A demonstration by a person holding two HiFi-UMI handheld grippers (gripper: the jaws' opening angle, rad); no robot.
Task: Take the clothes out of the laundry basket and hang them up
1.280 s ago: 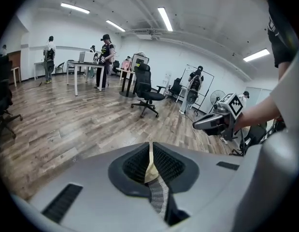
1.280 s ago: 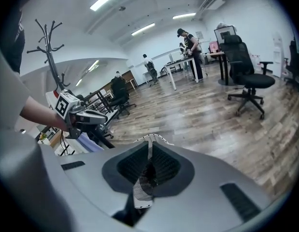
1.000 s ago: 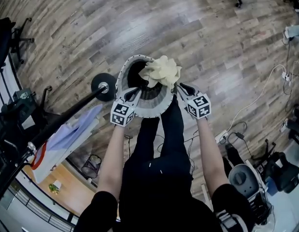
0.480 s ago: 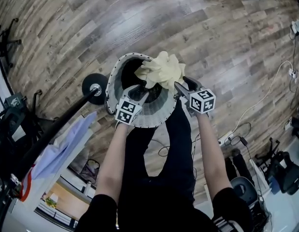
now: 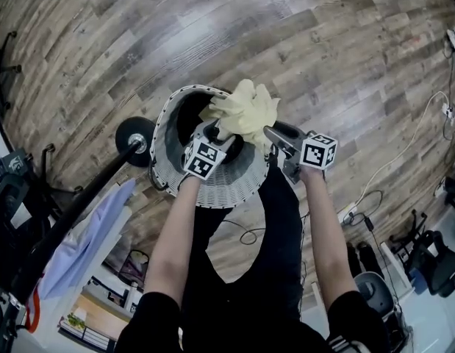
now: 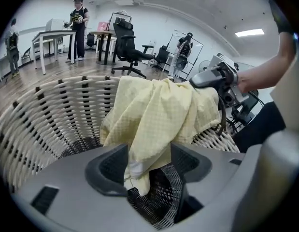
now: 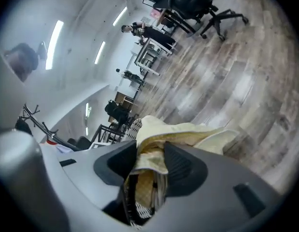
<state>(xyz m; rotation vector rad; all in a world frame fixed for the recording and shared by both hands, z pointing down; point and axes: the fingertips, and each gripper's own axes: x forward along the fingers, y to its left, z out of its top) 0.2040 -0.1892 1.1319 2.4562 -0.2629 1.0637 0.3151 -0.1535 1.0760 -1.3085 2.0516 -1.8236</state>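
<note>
Within opening left claw, yellow cloth.

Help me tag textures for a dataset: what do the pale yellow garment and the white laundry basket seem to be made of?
Pale yellow garment: soft woven cloth, matte, with a fine grid texture and limp folds; probably cotton or a blend.
White round laundry basket: wicker-style weave of flat strands with slots between them, dull finish; likely plastic, perhaps painted rattan.

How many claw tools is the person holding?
2. The left gripper is in the laundry basket's mouth, jaws just opened wider, yellow garment between them. The right gripper is at the basket's right rim, jaws just narrowed slightly, same garment between them.
</note>
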